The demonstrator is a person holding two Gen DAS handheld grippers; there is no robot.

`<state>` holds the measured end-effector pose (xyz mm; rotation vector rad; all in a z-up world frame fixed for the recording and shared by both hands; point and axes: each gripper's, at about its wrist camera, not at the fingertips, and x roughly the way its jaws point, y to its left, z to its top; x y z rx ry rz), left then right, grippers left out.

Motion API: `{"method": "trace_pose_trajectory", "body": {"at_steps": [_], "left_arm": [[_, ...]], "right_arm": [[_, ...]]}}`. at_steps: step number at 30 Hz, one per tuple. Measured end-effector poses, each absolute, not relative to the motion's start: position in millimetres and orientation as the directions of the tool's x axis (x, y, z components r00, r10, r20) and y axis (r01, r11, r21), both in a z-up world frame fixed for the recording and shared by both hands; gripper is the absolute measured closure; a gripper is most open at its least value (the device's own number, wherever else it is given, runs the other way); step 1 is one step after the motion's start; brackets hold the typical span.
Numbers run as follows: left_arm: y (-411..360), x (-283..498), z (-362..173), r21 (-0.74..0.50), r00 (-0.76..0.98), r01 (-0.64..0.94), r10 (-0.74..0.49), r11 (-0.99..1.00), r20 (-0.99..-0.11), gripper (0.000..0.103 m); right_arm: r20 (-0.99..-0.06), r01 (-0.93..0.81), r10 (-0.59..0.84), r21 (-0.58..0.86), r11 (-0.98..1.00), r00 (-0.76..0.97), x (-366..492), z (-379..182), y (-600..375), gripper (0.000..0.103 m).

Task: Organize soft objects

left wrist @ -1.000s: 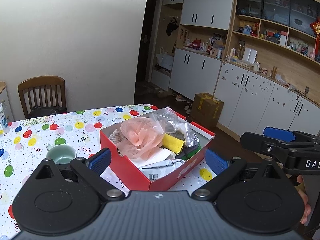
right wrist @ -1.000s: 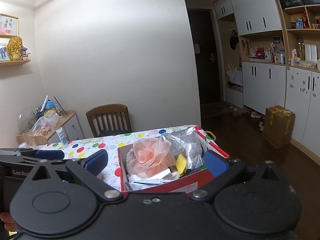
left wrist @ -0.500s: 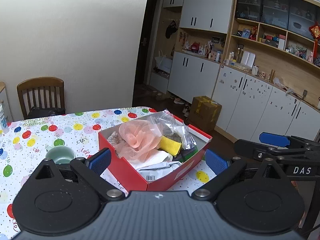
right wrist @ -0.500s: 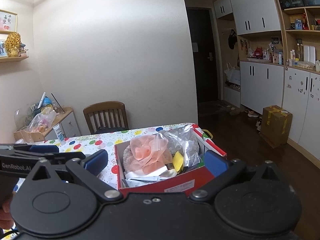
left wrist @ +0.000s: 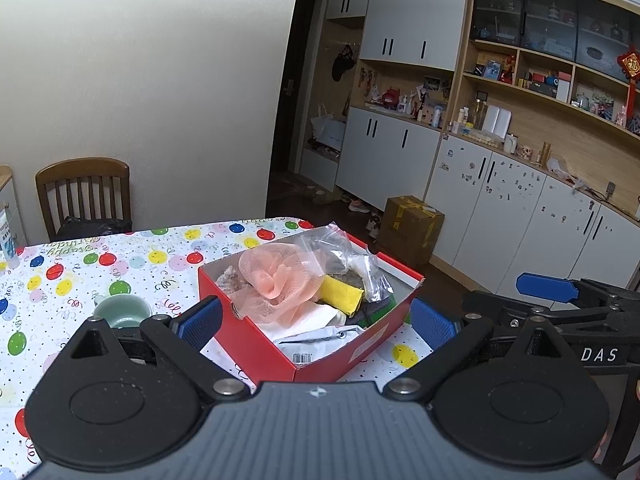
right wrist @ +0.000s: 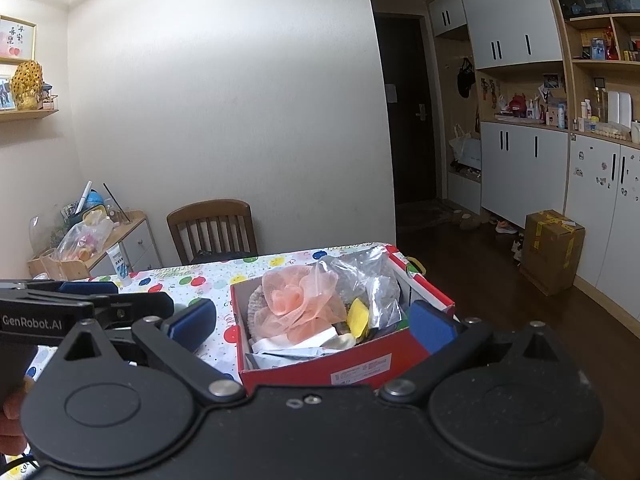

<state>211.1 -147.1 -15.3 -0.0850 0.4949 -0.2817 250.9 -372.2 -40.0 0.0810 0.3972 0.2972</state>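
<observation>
Tablecloth (left wrist: 120,264): balloon-printed, spread over the table.
Cup (left wrist: 122,312): pale green, set on the cloth at 9 o'clock.
Chair (left wrist: 84,194): wooden, placed at 10 o'clock by the wall.
Cardboard carton (left wrist: 412,226): taped, left on the floor at 2 o'clock beside white cabinets (left wrist: 392,156).

Red box (left wrist: 256,332) is crammed; pink mesh pouf (left wrist: 280,284) and plastic bag (left wrist: 352,256) block its top. Tablecloth (left wrist: 132,256) beyond is left open; green cup (left wrist: 120,310) sits left.

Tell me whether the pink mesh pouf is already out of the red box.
No, the pink mesh pouf sits inside the red box, piled on top of the other items.
</observation>
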Motion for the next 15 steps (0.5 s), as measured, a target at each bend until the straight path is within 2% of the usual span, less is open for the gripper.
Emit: {"method": "trace_pose_trajectory", "body": {"at_steps": [15], "left_arm": [[-143.3, 211.8, -17.5, -0.15, 0.842, 0.237, -0.28, 0.96, -0.462, 0.002]], "right_arm": [[-0.376, -0.278, 0.31, 0.138, 0.95, 0.873, 251.2, -41.7, -369.4, 0.0]]}}
